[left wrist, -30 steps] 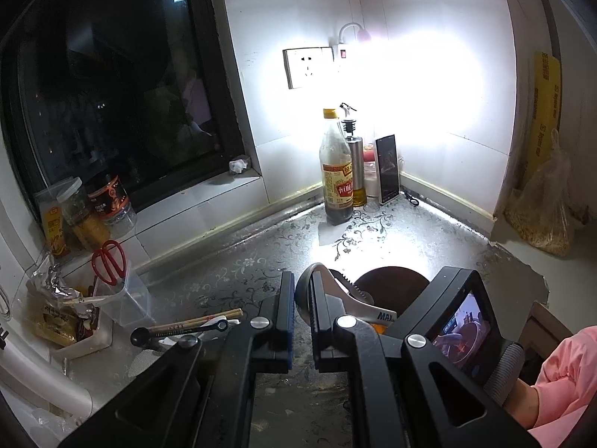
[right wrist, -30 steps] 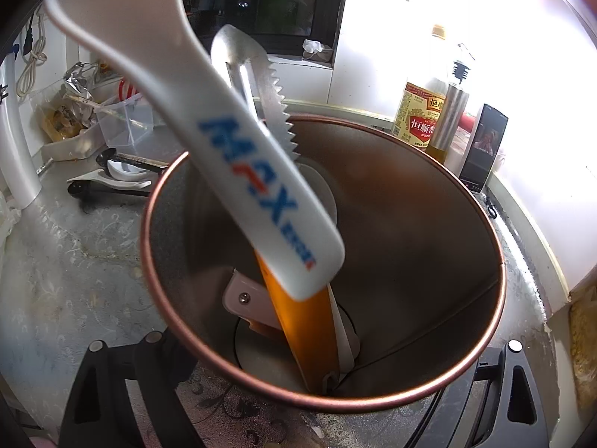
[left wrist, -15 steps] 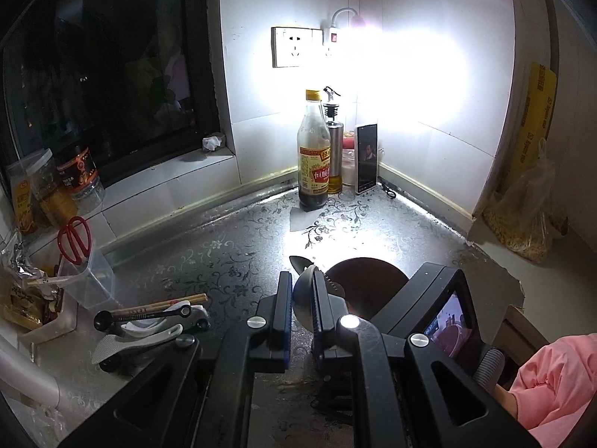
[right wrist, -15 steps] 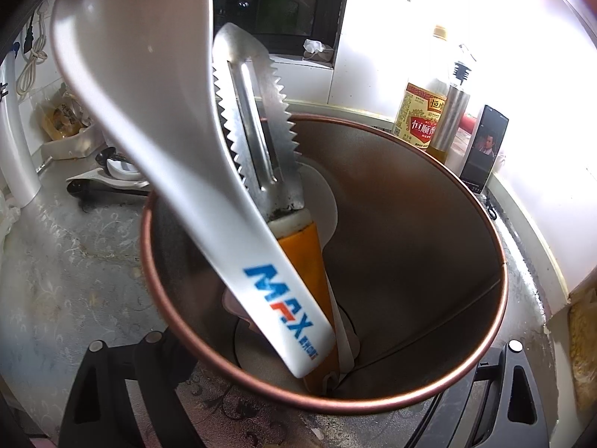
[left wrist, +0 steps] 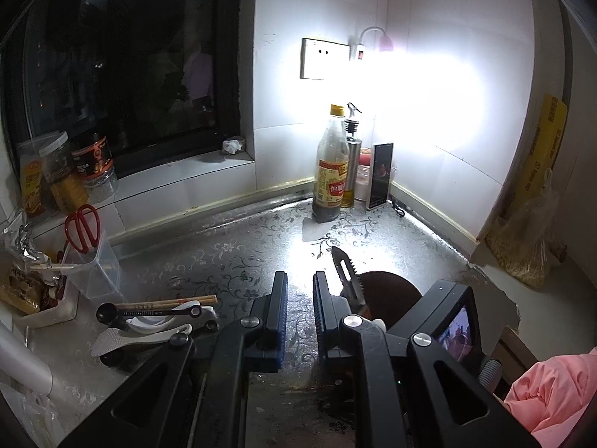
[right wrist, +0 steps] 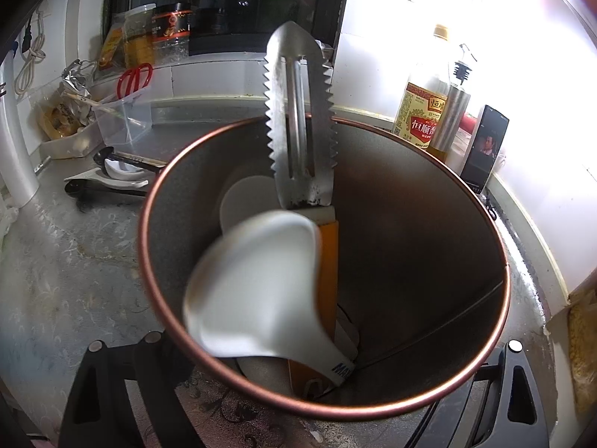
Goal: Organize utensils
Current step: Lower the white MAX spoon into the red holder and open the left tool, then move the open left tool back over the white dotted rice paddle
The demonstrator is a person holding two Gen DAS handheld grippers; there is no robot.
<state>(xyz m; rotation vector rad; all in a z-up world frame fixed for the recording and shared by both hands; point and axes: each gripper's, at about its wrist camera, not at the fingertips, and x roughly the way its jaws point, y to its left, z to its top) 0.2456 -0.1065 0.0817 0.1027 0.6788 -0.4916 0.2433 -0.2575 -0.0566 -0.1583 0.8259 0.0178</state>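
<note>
The right gripper (right wrist: 298, 392) clamps the copper-rimmed metal utensil canister (right wrist: 429, 224), where the blurred white plastic spoon (right wrist: 257, 287) leans beside the saw-toothed steel peeler (right wrist: 298, 127); it might tip out while the left gripper (left wrist: 298, 291), jaws slightly apart and empty, heads for the far utensil pile (left wrist: 149, 321).

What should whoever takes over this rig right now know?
Left tool: jaws barely apart, empty, over the counter.
Right tool: shut on the copper-rimmed cup, steadying it.
Done: white spoon and serrated peeler are in the cup.
To do: chopsticks, black measuring spoons and white scoops lie on the counter; probably next into the cup.
</note>
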